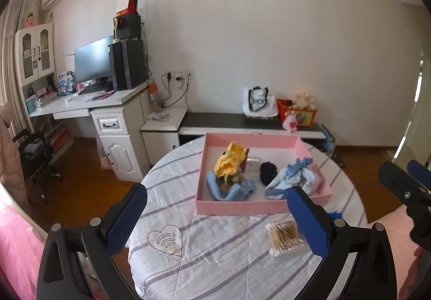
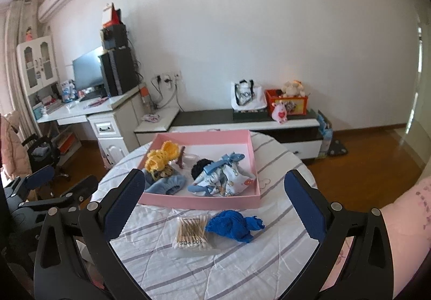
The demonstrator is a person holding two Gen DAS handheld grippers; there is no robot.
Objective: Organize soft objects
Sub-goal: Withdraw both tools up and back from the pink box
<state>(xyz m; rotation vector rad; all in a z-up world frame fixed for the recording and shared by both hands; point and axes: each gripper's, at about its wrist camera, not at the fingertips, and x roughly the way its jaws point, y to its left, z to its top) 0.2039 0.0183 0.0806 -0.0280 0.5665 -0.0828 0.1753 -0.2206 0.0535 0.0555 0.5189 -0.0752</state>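
A pink tray (image 1: 237,207) (image 2: 199,201) sits on the round striped table. In it lie a yellow knit piece (image 1: 231,161) (image 2: 161,156), a light blue fuzzy piece (image 1: 234,191) (image 2: 167,184), a dark pompom (image 1: 268,172) (image 2: 200,165) and a printed blue cloth with a bow (image 1: 296,177) (image 2: 226,178). A bright blue cloth (image 2: 233,226) lies on the table in front of the tray, next to a cotton swab pack (image 1: 284,238) (image 2: 192,232). My left gripper (image 1: 216,215) is open and empty above the table's near side. My right gripper (image 2: 215,208) is open and empty, above the blue cloth and swabs.
The table's (image 1: 215,259) edge drops to wooden floor on all sides. A white desk with a monitor (image 1: 93,60) stands at left, a low cabinet (image 1: 242,122) with a bag and an orange toy box behind. The right gripper shows at the left wrist view's right edge (image 1: 404,184).
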